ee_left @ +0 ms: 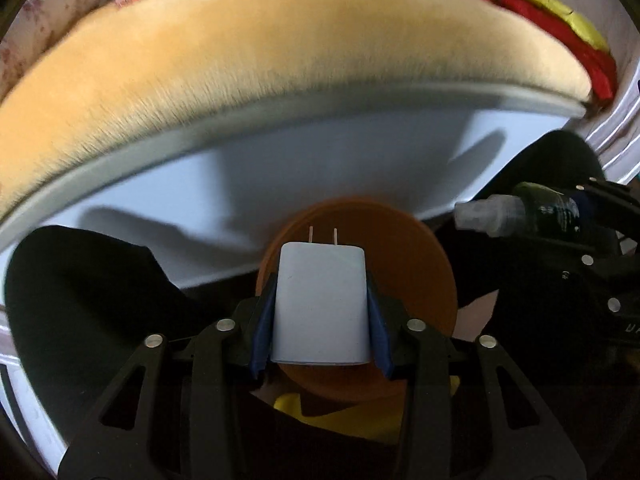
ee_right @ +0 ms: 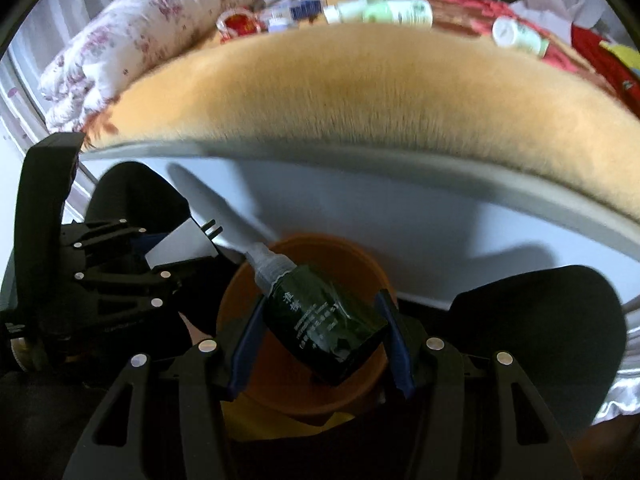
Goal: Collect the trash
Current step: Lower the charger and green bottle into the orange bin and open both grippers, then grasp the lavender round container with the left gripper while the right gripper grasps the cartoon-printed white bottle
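Observation:
My left gripper (ee_left: 320,304) is shut on a white two-prong charger plug (ee_left: 320,304), held above an orange bin (ee_left: 424,280). My right gripper (ee_right: 320,328) is shut on a dark green bottle (ee_right: 324,320) with a clear cap, tilted over the same orange bin (ee_right: 288,384). The bottle also shows at the right of the left wrist view (ee_left: 536,210). The left gripper with the plug (ee_right: 180,246) shows at the left of the right wrist view. Both grippers sit close together over the bin.
A bed with a tan plush blanket (ee_right: 360,92) and white frame (ee_right: 400,208) runs across ahead. Several white bottles (ee_right: 384,10) and small packets (ee_right: 240,24) lie on it, beside a floral quilt (ee_right: 132,36). Something yellow (ee_left: 352,416) lies under the bin.

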`<state>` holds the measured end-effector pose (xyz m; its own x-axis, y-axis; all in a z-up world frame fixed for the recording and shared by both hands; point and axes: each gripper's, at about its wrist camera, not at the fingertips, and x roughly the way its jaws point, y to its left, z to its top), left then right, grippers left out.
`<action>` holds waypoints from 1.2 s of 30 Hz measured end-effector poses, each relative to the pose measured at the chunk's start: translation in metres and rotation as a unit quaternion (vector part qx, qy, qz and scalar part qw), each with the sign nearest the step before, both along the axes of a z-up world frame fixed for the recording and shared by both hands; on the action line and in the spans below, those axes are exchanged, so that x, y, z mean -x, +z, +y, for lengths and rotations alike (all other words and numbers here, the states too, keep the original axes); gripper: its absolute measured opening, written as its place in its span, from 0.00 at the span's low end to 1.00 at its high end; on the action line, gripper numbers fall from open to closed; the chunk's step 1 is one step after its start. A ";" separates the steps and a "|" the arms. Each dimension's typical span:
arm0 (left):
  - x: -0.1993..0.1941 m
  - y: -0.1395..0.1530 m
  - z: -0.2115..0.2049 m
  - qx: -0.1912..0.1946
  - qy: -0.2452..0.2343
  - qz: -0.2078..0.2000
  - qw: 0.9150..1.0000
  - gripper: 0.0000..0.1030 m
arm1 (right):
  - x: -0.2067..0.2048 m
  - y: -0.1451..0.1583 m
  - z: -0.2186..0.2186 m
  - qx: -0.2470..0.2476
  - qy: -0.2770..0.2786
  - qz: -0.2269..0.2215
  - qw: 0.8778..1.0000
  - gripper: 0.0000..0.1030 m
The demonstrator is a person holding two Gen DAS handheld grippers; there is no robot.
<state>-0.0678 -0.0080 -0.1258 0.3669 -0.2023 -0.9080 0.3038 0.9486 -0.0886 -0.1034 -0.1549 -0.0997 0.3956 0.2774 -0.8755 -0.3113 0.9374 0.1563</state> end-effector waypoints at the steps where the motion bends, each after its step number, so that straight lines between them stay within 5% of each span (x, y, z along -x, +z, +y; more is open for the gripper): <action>1: -0.003 -0.004 0.002 0.000 0.003 0.007 1.000 0.60 | -0.003 -0.006 0.000 0.006 -0.001 0.010 1.000 0.65; 10: -0.006 0.006 0.014 0.013 0.013 -0.003 1.000 0.62 | -0.012 -0.003 -0.017 -0.012 -0.030 0.003 0.999 0.65; 14: -0.012 0.047 0.026 0.009 0.012 -0.056 0.998 0.64 | -0.011 0.012 -0.029 -0.036 -0.051 -0.015 0.998 0.65; 17: -0.030 0.087 0.036 0.013 0.017 -0.109 0.994 0.75 | -0.014 0.027 -0.036 -0.063 -0.066 -0.036 0.995 0.65; 22: -0.109 0.127 0.033 0.011 0.048 -0.156 0.986 0.77 | -0.022 0.059 -0.044 -0.113 -0.082 -0.077 0.987 0.67; 30: -0.214 0.097 0.017 0.006 0.096 -0.104 0.990 0.75 | -0.031 0.072 -0.060 -0.120 -0.103 -0.109 0.981 0.72; 36: -0.225 0.086 0.017 0.010 0.116 -0.105 0.988 0.54 | -0.037 0.060 -0.069 -0.113 -0.109 -0.092 0.983 0.72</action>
<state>0.1569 0.0087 -0.0402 0.5860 -0.1078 -0.8031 0.0915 0.9936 -0.0666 -0.0660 -0.2242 -0.0402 0.6129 0.3483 -0.7093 -0.1496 0.9325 0.3287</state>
